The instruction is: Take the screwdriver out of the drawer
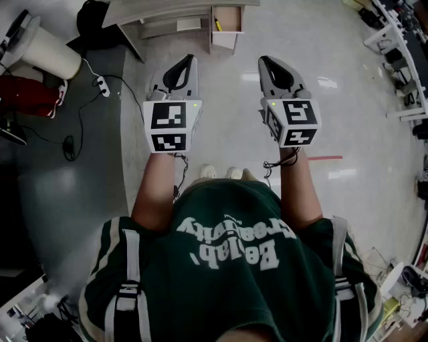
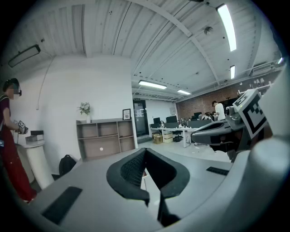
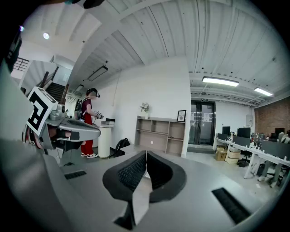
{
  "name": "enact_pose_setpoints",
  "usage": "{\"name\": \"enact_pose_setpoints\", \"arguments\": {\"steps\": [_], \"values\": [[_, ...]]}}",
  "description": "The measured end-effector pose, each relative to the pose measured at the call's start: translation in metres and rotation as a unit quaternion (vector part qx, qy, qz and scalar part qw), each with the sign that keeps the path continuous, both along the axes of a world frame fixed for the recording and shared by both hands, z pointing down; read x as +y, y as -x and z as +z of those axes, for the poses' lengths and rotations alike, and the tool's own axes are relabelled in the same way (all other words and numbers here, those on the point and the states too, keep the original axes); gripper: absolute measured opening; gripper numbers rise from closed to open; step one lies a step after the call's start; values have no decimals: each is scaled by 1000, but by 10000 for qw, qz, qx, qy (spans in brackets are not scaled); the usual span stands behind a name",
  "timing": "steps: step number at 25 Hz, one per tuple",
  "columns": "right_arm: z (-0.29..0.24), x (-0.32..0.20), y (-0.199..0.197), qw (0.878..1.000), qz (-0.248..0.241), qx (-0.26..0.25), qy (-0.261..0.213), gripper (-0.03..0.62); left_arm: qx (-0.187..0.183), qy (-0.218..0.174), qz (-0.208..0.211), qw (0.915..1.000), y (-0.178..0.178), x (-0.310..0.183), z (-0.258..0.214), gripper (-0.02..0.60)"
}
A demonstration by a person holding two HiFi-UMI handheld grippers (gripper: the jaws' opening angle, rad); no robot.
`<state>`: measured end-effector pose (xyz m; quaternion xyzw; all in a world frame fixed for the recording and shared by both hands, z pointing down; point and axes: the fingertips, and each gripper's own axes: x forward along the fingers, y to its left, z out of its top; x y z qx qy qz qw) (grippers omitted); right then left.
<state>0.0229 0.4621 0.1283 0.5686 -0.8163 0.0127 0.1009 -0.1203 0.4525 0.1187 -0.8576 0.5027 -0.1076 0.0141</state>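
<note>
A small wooden drawer (image 1: 227, 28) stands pulled open from a low grey shelf unit (image 1: 167, 15) on the floor ahead. In it lies a yellow-handled screwdriver (image 1: 217, 25). My left gripper (image 1: 189, 61) and right gripper (image 1: 266, 62) are held side by side at about waist height, well short of the drawer, both pointing toward it. Each is shut with nothing between its jaws. In the left gripper view the dark pads (image 2: 136, 168) meet at the tips, and the right gripper (image 2: 217, 133) shows beside them. The right gripper view shows its pads (image 3: 133, 171) closed too.
At the left stand a white round pedestal (image 1: 48, 51), a person in red (image 1: 27, 95) and a black bag (image 1: 91, 19). A power strip with cables (image 1: 101, 84) lies on the floor. Desks and chairs (image 1: 401, 47) line the right side.
</note>
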Motion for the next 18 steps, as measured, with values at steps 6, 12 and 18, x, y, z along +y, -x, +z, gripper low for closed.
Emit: {"name": "enact_pose_setpoints", "arguments": {"steps": [6,12,18], "values": [[-2,1,8,10000,-23,73,-43,35,67,-34,25,10000,6,-1,-3,17],[0,0,23,9999,4,84,-93,36,81,-41,53,9999,22,-4,-1,18],[2,5,33,9999,72,113,-89,37,92,-90,222,9997,28,0,-1,17]]}}
